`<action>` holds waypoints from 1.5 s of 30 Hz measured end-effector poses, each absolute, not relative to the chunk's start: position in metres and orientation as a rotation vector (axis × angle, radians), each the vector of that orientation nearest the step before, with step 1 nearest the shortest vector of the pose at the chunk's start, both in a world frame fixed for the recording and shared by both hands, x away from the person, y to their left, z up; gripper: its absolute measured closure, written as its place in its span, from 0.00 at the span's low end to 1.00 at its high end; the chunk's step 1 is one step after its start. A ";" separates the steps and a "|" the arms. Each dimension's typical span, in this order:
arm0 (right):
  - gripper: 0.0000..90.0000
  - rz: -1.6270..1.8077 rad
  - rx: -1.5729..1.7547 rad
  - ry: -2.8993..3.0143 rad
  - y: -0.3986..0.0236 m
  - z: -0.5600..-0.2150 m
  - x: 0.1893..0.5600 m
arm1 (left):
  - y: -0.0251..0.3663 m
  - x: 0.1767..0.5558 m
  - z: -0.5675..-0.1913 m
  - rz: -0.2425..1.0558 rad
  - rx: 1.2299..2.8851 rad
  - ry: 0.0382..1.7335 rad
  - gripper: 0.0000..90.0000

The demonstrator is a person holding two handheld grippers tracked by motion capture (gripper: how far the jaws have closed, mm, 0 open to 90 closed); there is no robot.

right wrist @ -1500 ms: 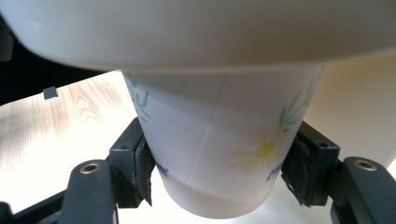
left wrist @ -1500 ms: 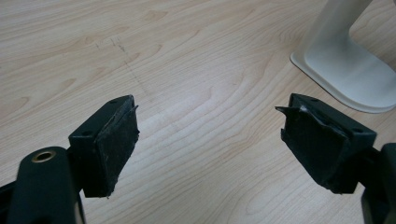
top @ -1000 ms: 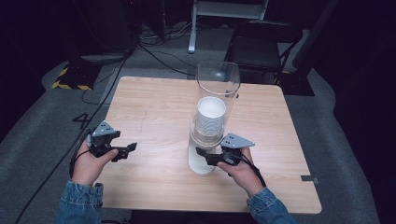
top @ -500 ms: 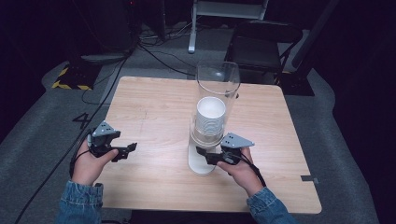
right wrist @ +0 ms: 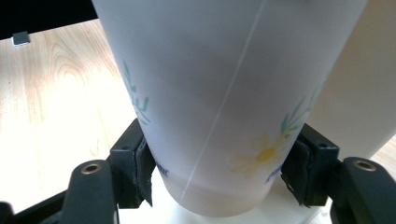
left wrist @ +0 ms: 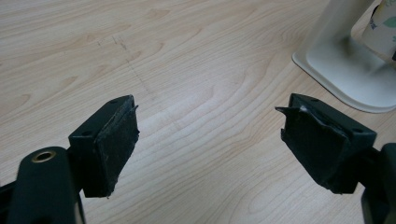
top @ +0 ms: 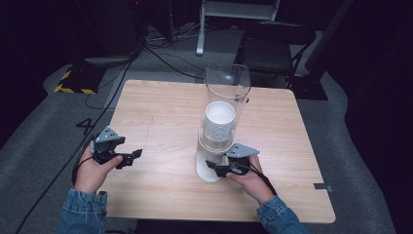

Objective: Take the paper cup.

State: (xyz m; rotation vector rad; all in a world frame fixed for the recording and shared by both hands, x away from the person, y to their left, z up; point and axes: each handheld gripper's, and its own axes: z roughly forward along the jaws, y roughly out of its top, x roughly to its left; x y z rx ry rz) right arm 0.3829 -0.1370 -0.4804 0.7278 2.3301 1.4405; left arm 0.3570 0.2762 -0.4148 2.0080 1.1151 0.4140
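Upright, the paper cup (right wrist: 219, 107) points mouth-up.

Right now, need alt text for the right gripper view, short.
The right gripper is shut on the bottom of a white paper cup printed with a yellow daisy and green leaves, one black pad on each side. The cup hangs just above a white stand on a light wooden table.

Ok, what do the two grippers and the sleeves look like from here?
Both grippers are black with two blocky jaws and worn dark pads. The left gripper and right gripper each carry a grey three-cornered plate on top and trail a black cable. Brass-coloured screw holes sit at the jaw bases. The person wears blue denim sleeves.
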 end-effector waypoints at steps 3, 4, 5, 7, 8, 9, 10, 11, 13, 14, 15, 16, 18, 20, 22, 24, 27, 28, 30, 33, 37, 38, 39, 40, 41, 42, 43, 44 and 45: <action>0.39 1.434 0.726 2.335 -0.139 -0.480 0.380 | 0.276 0.357 -0.415 0.413 2.010 1.112 0.20; 0.39 1.432 0.726 2.336 -0.140 -0.480 0.380 | 0.276 0.357 -0.415 0.415 2.010 1.111 0.20; 0.39 1.424 0.731 2.344 -0.142 -0.479 0.379 | 0.276 0.357 -0.415 0.413 2.010 1.112 0.20; 0.39 1.412 0.734 2.359 -0.144 -0.480 0.377 | 0.275 0.358 -0.415 0.410 2.008 1.114 0.20; 0.39 1.395 0.729 2.369 -0.146 -0.481 0.376 | 0.275 0.358 -0.415 0.408 2.010 1.117 0.20; 0.39 1.382 0.726 2.377 -0.147 -0.482 0.375 | 0.274 0.358 -0.416 0.409 2.010 1.117 0.20; 0.39 1.369 0.730 2.383 -0.149 -0.482 0.374 | 0.274 0.359 -0.416 0.407 2.013 1.113 0.20; 0.39 1.364 0.734 2.388 -0.152 -0.482 0.373 | 0.274 0.359 -0.416 0.407 2.014 1.111 0.20; 0.39 1.360 0.732 2.388 -0.153 -0.482 0.373 | 0.274 0.360 -0.416 0.409 2.018 1.104 0.20; 0.39 1.355 0.736 2.392 -0.155 -0.481 0.372 | 0.274 0.360 -0.416 0.408 2.018 1.104 0.20; 0.39 1.349 0.735 2.394 -0.157 -0.481 0.371 | 0.273 0.361 -0.416 0.406 2.016 1.107 0.20; 0.39 1.335 0.725 2.404 -0.159 -0.481 0.369 | 0.274 0.361 -0.416 0.406 2.017 1.106 0.20; 0.39 1.325 0.721 2.413 -0.161 -0.482 0.368 | 0.273 0.362 -0.416 0.405 2.016 1.110 0.20; 0.39 1.305 0.712 2.426 -0.163 -0.483 0.366 | 0.273 0.363 -0.416 0.405 2.019 1.104 0.20; 0.39 1.296 0.711 2.432 -0.167 -0.484 0.363 | 0.271 0.363 -0.416 0.400 2.016 1.106 0.20; 0.39 1.294 0.713 2.433 -0.171 -0.483 0.361 | 0.270 0.364 -0.416 0.403 2.018 1.102 0.20; 0.39 1.295 0.714 2.433 -0.178 -0.482 0.358 | 0.269 0.365 -0.416 0.399 2.022 1.101 0.20; 0.39 1.295 0.716 2.434 -0.180 -0.482 0.357 | 0.268 0.366 -0.417 0.399 2.027 1.095 0.20; 0.39 1.292 0.716 2.432 -0.183 -0.481 0.355 | 0.267 0.367 -0.417 0.393 2.023 1.098 0.20; 0.39 1.293 0.721 2.428 -0.189 -0.478 0.352 | 0.266 0.369 -0.417 0.396 2.028 1.090 0.20; 0.39 1.283 0.731 2.422 -0.197 -0.474 0.350 | 0.264 0.370 -0.417 0.393 2.030 1.086 0.20; 0.39 1.285 0.734 2.416 -0.199 -0.473 0.350 | 0.264 0.371 -0.417 0.391 2.030 1.086 0.20; 0.39 1.283 0.736 2.414 -0.201 -0.471 0.350 | 0.263 0.371 -0.417 0.386 2.028 1.084 0.20; 0.39 1.285 0.736 2.412 -0.202 -0.470 0.349 | 0.263 0.371 -0.417 0.387 2.030 1.080 0.20; 0.39 1.284 0.737 2.409 -0.203 -0.469 0.349 | 0.262 0.372 -0.417 0.386 2.031 1.080 0.20; 0.39 1.281 0.741 2.407 -0.205 -0.467 0.349 | 0.262 0.372 -0.417 0.386 2.032 1.080 0.20; 0.39 1.282 0.749 2.401 -0.208 -0.465 0.349 | 0.262 0.372 -0.417 0.386 2.032 1.080 0.20; 0.39 1.282 0.749 2.401 -0.208 -0.465 0.349 | 0.262 0.372 -0.417 0.386 2.031 1.080 0.20; 0.39 1.277 0.754 2.396 -0.211 -0.464 0.350 | 0.262 0.372 -0.417 0.386 2.030 1.080 0.20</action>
